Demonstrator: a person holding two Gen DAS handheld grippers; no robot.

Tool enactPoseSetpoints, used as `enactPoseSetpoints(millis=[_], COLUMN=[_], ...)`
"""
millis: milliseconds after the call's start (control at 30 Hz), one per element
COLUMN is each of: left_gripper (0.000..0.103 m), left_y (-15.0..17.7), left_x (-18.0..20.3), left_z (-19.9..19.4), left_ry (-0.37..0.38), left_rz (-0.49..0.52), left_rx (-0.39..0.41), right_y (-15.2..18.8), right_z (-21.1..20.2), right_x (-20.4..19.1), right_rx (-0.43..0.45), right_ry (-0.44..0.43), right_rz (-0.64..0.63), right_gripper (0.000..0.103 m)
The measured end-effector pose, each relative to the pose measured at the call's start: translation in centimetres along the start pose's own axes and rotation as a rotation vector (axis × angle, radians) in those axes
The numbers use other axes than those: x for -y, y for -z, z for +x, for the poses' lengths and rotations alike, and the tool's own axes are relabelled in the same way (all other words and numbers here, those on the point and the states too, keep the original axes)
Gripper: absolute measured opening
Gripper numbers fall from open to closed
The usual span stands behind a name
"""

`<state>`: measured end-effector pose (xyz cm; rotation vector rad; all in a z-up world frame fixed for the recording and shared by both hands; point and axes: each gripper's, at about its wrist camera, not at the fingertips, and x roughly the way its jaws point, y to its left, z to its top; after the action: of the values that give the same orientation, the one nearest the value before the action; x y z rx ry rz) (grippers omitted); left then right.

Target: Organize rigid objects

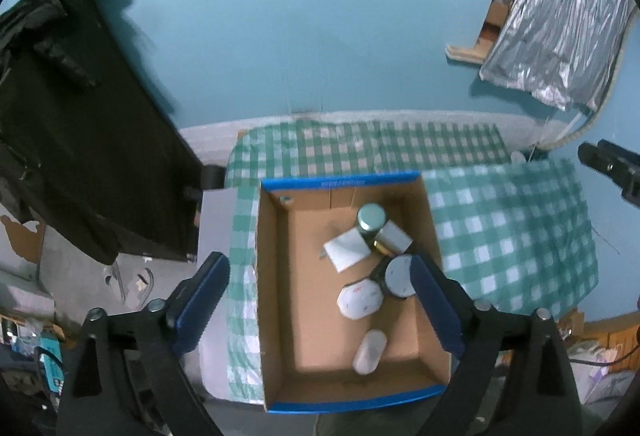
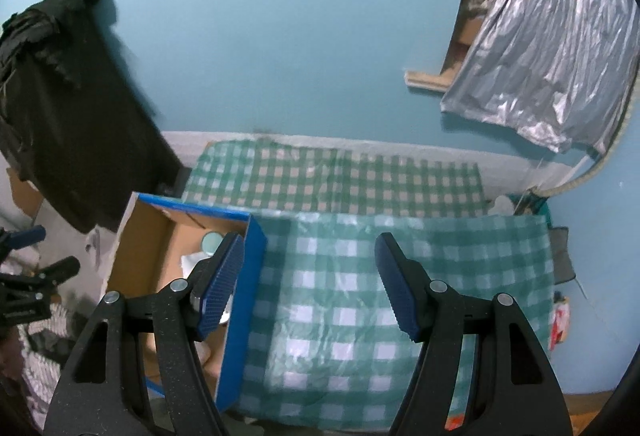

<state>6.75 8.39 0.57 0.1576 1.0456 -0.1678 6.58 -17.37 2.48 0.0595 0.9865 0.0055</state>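
Right now my left gripper (image 1: 316, 300) hangs over the cardboard box (image 1: 276, 316) with its jaws spread wide and nothing between the pads; it is released. My right gripper (image 2: 310, 284) is likewise parted and empty, hovering above the green checked cloth (image 2: 340, 316) to the right of the box, near the centre of that frame.

In the left wrist view the box fills the lower centre, its long axis running from the bottom of the frame up toward the blue wall (image 1: 280, 15), with blue trim on the near and far edges. I count 6 things inside it. A white oblong case (image 1: 370, 351) lies near the bottom right of the box floor, long axis running bottom to top with a slight lean to the right. Above it sits a white lidded container (image 1: 359, 298) with rounded corners. Just to its right stands a dark jar with a pale round lid (image 1: 398, 274), lid facing the camera, partly behind my right-hand pad. Higher up, a white square piece (image 1: 346, 250) lies flat, turned diamond-wise. A green-lidded tin (image 1: 371, 218) stands upright above it, touching a pale box-shaped item (image 1: 394, 238) that tilts toward the lower right.

A dark garment (image 1: 72, 115) hangs at the left of the frame.
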Motion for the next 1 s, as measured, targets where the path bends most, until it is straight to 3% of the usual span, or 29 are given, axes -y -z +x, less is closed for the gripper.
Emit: enactPoseSetpoints(millis=[133,267,1000], left_gripper=[0.101,0.102,0.102], left_y=[-0.3,-0.5,-0.9], left_x=[0.8,1.3,1.5], left_z=[-1.6,-3.0,-2.8], left_ry=[-0.039,-0.055,-0.01], left_rz=[0.029,0.049,0.021], left_rx=[0.061,0.097,0.052], right_y=[-0.1,-0.3,-0.1], right_z=[-1.2,-1.9,-2.4], right_x=[0.3,0.5,0.9], right_rx=[0.043,0.061,0.054], right_ry=[0.031,0.043,0.056], right_rz=[-0.015,-0.027,0.01], right_gripper=[0.067,0.067,0.067])
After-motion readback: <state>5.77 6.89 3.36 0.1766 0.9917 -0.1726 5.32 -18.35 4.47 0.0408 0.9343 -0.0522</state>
